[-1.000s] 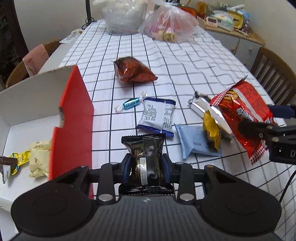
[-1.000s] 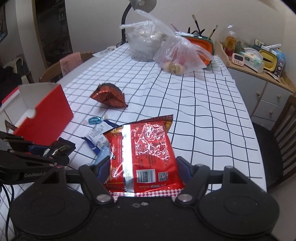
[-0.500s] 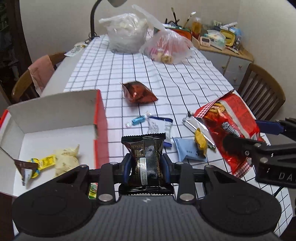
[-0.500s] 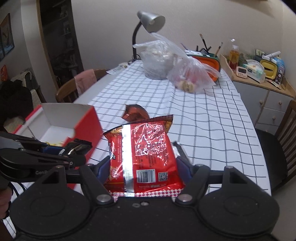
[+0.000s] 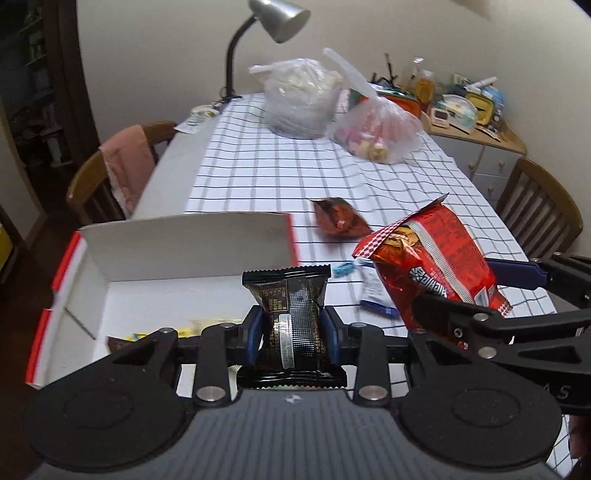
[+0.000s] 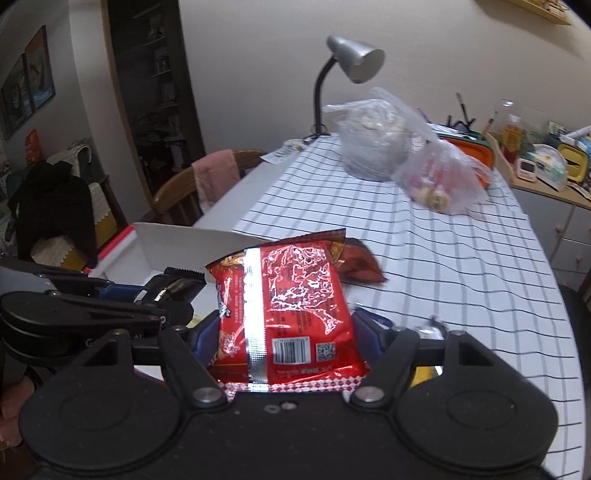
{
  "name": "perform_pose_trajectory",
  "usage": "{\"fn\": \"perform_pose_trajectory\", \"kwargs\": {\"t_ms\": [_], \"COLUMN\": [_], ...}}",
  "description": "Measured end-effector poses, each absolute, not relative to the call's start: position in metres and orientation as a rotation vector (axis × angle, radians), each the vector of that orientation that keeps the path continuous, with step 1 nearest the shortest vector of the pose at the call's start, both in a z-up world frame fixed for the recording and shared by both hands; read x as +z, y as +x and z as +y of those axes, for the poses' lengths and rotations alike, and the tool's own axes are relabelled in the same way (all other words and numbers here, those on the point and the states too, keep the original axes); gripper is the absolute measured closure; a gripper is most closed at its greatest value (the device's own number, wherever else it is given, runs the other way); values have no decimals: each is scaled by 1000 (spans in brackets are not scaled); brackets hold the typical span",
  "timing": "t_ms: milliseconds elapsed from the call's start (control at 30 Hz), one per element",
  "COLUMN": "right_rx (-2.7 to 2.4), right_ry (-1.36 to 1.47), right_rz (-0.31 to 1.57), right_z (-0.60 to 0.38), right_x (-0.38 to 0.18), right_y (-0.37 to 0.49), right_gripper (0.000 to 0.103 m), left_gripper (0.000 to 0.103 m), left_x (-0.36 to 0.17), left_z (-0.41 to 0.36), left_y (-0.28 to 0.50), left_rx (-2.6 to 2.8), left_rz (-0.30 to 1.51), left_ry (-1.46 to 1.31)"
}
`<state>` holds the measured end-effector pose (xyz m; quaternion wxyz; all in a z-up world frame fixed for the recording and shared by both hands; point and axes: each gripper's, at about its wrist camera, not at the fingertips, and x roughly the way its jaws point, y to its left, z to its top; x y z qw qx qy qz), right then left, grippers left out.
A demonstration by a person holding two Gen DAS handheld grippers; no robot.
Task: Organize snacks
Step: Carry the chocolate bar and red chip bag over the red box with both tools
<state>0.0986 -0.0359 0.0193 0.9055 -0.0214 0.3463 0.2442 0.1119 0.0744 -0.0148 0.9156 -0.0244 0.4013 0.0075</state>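
White box (image 5: 177, 254) with red outer sides is seen at desk (image 5: 266, 173) left edge; yellow-wrapped sweets (image 5: 192, 326) and a brown wrapper (image 5: 118, 343) are seen inside, mostly hidden. Two clear bags (image 5: 303, 98) of food are set at the far end by a lamp (image 5: 273, 22). Black packet (image 5: 291, 321) is clenched in left gripper (image 5: 291, 332) jaws, held above the box's near right corner. Red chip bag (image 6: 284, 306) is grasped by right gripper (image 6: 284, 332), beside the box. Dark-red pouch (image 5: 338, 221), blue candy (image 5: 343, 269) and white-blue packet (image 5: 373, 291) are left on the desk. Versus 0.5 s ago, both grippers are raised and shifted toward the box.
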Motion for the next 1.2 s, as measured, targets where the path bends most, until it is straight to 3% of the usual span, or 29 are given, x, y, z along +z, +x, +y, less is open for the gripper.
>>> {"fn": "perform_pose_trajectory", "kwargs": {"t_ms": [400, 800, 1200], "right_rx": [549, 575, 557], "right_ry": [-74, -189, -286], "right_rz": [737, 818, 882], "right_z": [43, 113, 141], "right_x": [9, -30, -65], "right_y": [108, 121, 133], "right_gripper": [30, 30, 30], "left_gripper": [69, 69, 69], "left_x": [-14, -48, -88], "left_z": [152, 226, 238], "left_y": [104, 118, 136], "left_rx": [95, 186, 157], "left_rz": [815, 890, 960], "left_ry": [-64, -39, 31]}}
